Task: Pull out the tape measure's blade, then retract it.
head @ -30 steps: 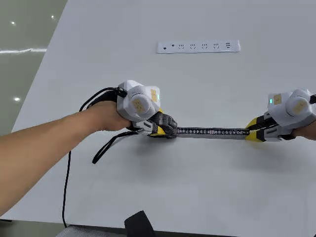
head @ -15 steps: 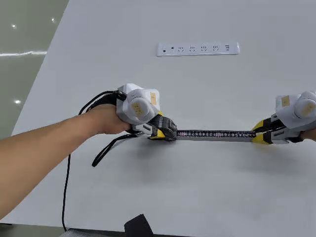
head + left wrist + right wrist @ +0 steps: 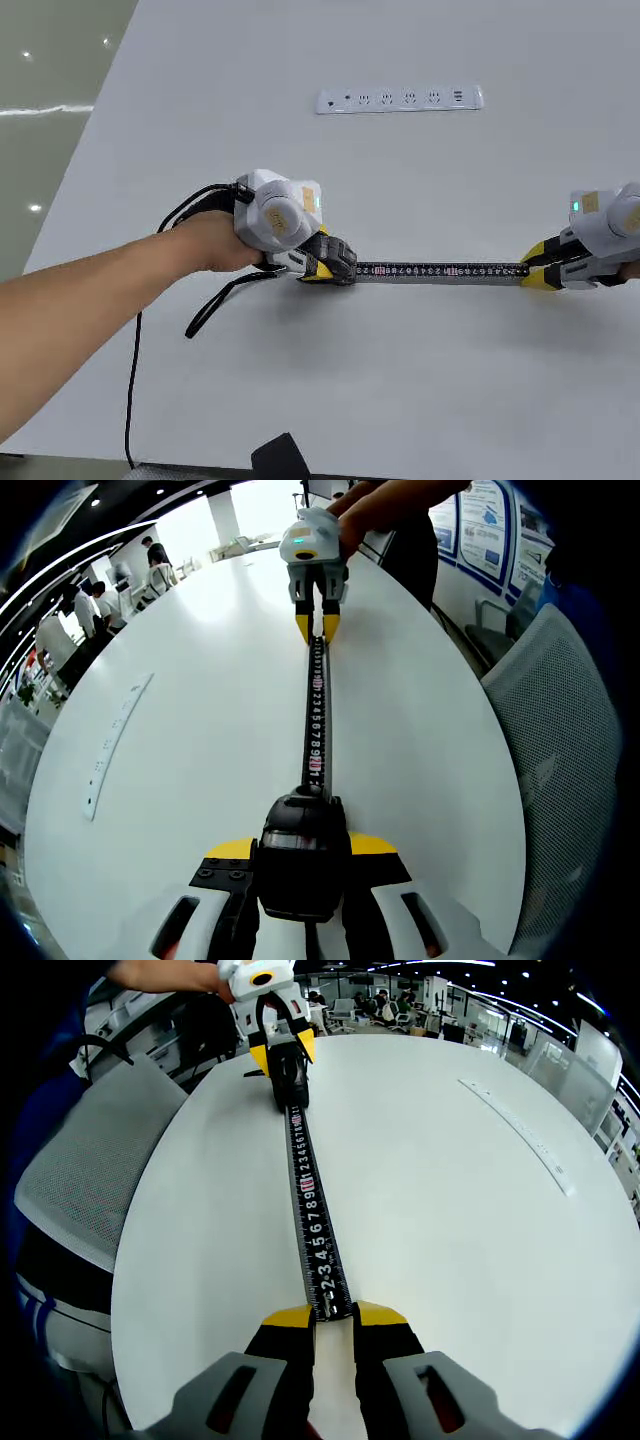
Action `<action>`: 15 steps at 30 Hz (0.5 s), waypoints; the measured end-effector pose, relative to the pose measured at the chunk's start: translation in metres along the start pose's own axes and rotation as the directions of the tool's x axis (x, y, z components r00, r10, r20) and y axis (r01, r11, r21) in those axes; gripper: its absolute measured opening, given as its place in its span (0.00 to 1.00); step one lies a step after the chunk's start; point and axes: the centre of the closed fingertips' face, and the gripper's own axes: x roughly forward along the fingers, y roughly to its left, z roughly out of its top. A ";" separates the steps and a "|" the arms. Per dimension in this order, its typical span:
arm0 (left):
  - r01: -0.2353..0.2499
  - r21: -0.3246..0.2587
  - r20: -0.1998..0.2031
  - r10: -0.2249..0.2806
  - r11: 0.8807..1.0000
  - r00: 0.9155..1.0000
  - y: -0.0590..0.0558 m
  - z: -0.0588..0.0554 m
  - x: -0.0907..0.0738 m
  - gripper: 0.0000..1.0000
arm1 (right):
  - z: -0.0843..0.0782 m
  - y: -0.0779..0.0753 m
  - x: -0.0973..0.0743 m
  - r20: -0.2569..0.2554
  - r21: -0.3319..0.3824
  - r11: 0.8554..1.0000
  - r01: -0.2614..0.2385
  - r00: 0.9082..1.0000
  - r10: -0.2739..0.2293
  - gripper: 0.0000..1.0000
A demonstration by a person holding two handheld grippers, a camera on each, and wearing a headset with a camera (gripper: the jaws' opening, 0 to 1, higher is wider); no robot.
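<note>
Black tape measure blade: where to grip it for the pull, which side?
Free end, coming end-on in line with the blade: a thin straight strip flat over the white table, so jaws straddle its edges, as the right gripper does; left gripper clamps the black case.

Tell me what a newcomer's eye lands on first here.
A black blade runs straight across the white table, mid-picture in the head view. The left gripper clamps the case at one end, and the right gripper pinches the blade's tip at the other. A power strip lies farther back.
</note>
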 end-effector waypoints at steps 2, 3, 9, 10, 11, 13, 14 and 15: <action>-0.001 0.000 0.001 0.001 1.000 1.000 0.000 0.000 0.000 0.28 | 0.000 0.000 0.000 -0.002 -0.003 1.000 0.000 1.000 0.000 0.09; -0.003 0.000 0.001 0.003 1.000 1.000 0.000 0.000 0.000 0.28 | 0.001 0.001 0.000 -0.003 -0.003 1.000 0.001 1.000 -0.001 0.10; -0.009 0.001 0.002 0.009 1.000 1.000 0.000 0.000 0.001 0.28 | 0.001 0.002 -0.001 0.004 -0.007 1.000 0.005 1.000 -0.005 0.11; -0.009 0.001 0.003 0.009 1.000 1.000 0.000 0.000 0.001 0.28 | 0.001 0.003 -0.001 0.004 -0.012 1.000 0.007 1.000 -0.007 0.11; -0.009 -0.001 0.003 0.009 1.000 1.000 0.001 0.001 0.001 0.28 | 0.001 0.002 -0.001 0.004 -0.013 1.000 0.008 1.000 -0.008 0.11; -0.008 -0.003 0.005 0.008 1.000 1.000 0.001 0.001 0.002 0.28 | 0.002 0.002 -0.002 0.004 -0.016 1.000 0.010 1.000 -0.010 0.11; -0.007 -0.003 0.005 0.007 1.000 1.000 0.001 0.001 0.002 0.28 | 0.002 0.002 -0.002 0.004 -0.017 1.000 0.011 1.000 -0.011 0.11; -0.006 -0.003 0.006 0.006 1.000 1.000 0.001 0.001 0.002 0.29 | 0.002 0.003 -0.002 0.004 -0.019 1.000 0.012 1.000 -0.012 0.11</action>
